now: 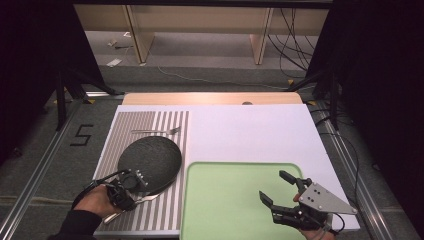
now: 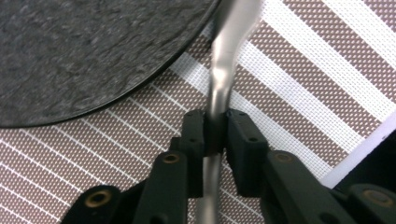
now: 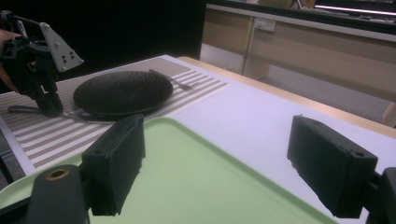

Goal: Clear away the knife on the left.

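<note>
A silver utensil lies on the striped placemat just in front of the dark round plate. My left gripper is shut on its shaft, low over the mat; the high view shows this gripper at the plate's near rim, with the utensil sticking out to the right. Which kind of utensil it is I cannot tell. My right gripper hangs open over the green tray, with nothing between its jaws. The right gripper view has the same gripper above the tray.
A fork lies on the mat behind the plate. The white board extends to the right of the mat and behind the tray. Beyond the table are floor cables and wooden furniture legs. The mat's near right corner is close to my left gripper.
</note>
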{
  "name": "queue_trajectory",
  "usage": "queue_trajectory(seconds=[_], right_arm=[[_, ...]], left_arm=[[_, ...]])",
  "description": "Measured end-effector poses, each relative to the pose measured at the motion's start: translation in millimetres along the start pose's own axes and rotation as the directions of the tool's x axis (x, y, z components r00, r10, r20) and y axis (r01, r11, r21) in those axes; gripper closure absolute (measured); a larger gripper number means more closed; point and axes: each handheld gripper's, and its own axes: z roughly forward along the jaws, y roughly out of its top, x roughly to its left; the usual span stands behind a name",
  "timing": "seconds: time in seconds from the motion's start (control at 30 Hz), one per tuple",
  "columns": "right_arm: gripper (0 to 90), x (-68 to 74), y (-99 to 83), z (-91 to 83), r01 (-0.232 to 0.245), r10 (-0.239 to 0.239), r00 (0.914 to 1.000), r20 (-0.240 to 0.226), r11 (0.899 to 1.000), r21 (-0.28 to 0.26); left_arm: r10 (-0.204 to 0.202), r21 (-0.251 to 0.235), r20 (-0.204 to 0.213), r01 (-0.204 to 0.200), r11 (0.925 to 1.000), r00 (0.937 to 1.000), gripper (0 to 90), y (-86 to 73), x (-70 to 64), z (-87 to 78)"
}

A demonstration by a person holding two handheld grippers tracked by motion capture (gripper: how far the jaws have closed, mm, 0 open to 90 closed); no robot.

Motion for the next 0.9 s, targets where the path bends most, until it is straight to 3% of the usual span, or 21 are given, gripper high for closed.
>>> queue_trajectory(seconds=[0.2, 0.4, 0.5, 0.6, 0.63, 0.67, 0.7, 0.73, 0.8, 0.83, 0.87, 0.9], right_arm=[[20.1, 0.2, 0.1, 0.4, 0.004, -0.004, 1.0000, 0.000, 1.000, 0.004], [20.1, -0.1, 0.0, 0.3, 0.002, -0.002, 1.0000, 0.002, 1.000, 0.002], [20.2, -0.1, 0.0, 0.5, 0.005, -0.005, 1.0000, 0.002, 1.000, 0.006], [20.2, 0.0, -0.1, 0.7, 0.004, -0.004, 1.0000, 0.000, 1.000, 0.011], [20.2, 0.1, 0.0, 0.7, 0.004, -0.004, 1.0000, 0.000, 1.000, 0.010], [20.2, 0.1, 0.0, 0.7, 0.004, -0.004, 1.0000, 0.000, 1.000, 0.010], [20.2, -0.1, 0.0, 0.6, 0.005, -0.005, 1.0000, 0.003, 1.000, 0.008], [20.2, -0.1, 0.0, 0.6, 0.005, -0.005, 1.0000, 0.003, 1.000, 0.008], [20.2, -0.4, 0.0, 0.5, 0.004, -0.004, 1.0000, 0.003, 1.000, 0.006], [20.2, -0.4, 0.0, 0.5, 0.005, -0.005, 1.0000, 0.002, 1.000, 0.007], [20.2, -0.2, 0.0, 0.5, 0.004, -0.004, 1.0000, 0.002, 1.000, 0.007], [20.2, -0.1, 0.0, 0.4, 0.005, -0.005, 1.0000, 0.002, 1.000, 0.006]], left_arm=[[0.081, 0.007, -0.028, -0.081, 0.9967, 0.9963, 79.2, 1.1, -4.8, 0.0], [0.120, 0.007, 0.002, -0.120, 0.9928, 0.9928, 79.6, -0.9, -5.8, -1.2], [0.113, 0.013, 0.020, -0.113, 0.9935, 0.9934, 79.6, -1.9, -8.7, -4.8], [0.109, -0.014, 0.045, -0.108, 0.9940, 0.9930, 79.6, -1.7, -9.8, -8.7], [0.079, -0.060, 0.084, -0.074, 0.9955, 0.9933, 79.7, -1.3, -9.9, -13.7], [0.079, -0.060, 0.084, -0.074, 0.9955, 0.9933, 79.7, -1.3, -9.9, -13.7], [0.040, -0.109, 0.144, -0.024, 0.9938, 0.9888, 79.7, -0.9, -8.7, -21.0], [0.040, -0.109, 0.144, -0.024, 0.9938, 0.9888, 79.7, -0.9, -8.7, -21.0], [0.033, -0.164, 0.177, -0.004, 0.9864, 0.9836, 79.7, -0.4, -9.8, -28.5], [0.030, -0.213, 0.202, 0.014, 0.9769, 0.9788, 79.8, 1.3, -11.4, -33.9], [0.030, -0.213, 0.202, 0.014, 0.9769, 0.9788, 79.7, 1.3, -11.4, -33.9], [0.023, -0.259, 0.230, 0.039, 0.9651, 0.9728, 79.7, 3.2, -13.3, -37.2]])
